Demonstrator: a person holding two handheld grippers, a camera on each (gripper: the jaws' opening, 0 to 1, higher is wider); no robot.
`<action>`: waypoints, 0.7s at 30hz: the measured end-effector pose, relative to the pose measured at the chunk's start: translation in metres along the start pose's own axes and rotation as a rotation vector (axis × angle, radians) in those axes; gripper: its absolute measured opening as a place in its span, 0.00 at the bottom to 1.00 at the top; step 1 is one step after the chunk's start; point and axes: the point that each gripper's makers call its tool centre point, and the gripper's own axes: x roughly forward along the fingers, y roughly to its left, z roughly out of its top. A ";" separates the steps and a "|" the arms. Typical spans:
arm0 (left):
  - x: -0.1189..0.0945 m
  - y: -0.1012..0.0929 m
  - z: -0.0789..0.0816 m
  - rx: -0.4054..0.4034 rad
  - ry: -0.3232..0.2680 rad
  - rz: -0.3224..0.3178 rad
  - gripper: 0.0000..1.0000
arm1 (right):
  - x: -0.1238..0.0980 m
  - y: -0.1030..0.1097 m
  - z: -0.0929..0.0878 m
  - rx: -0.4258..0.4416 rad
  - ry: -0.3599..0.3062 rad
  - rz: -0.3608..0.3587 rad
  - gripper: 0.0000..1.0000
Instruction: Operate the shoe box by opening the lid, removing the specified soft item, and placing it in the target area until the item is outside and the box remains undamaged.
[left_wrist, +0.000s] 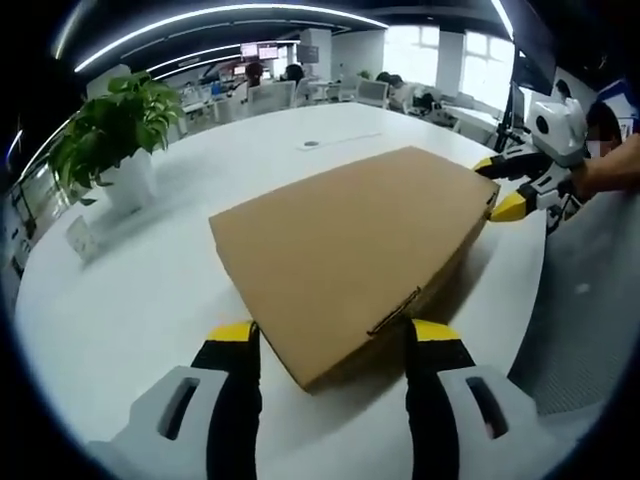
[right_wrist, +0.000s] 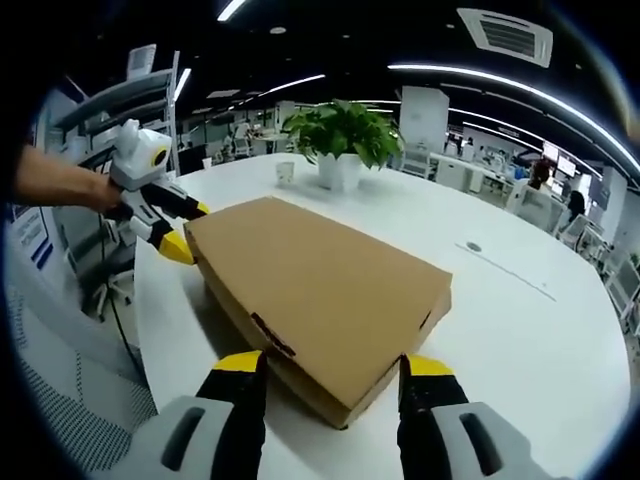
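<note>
Shoe box lay flat on the white round table, lid closed, brown cardboard, near the table edge on my side. My left gripper sat at one corner of the box, jaws spread wide, one yellow tip on each side of that corner, nothing pinched. My right gripper was at the opposite end, jaws also spread either side of its near corner, gripping nothing. In the left gripper view I saw the right gripper at the far box corner, tips apart right at the edge; I couldn't tell if they touched. Potted plant stood on the table past the box, well apart. Small cup stood beside the plant pot.
</note>
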 end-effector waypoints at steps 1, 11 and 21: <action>0.000 0.000 0.001 0.000 0.000 0.000 0.57 | -0.001 0.000 0.001 0.001 -0.002 0.002 0.50; -0.010 -0.003 0.014 -0.018 -0.012 -0.010 0.59 | -0.009 0.003 0.012 -0.013 -0.012 0.036 0.54; -0.020 -0.002 0.028 -0.008 -0.040 -0.004 0.59 | -0.018 0.001 0.027 -0.042 -0.030 0.046 0.54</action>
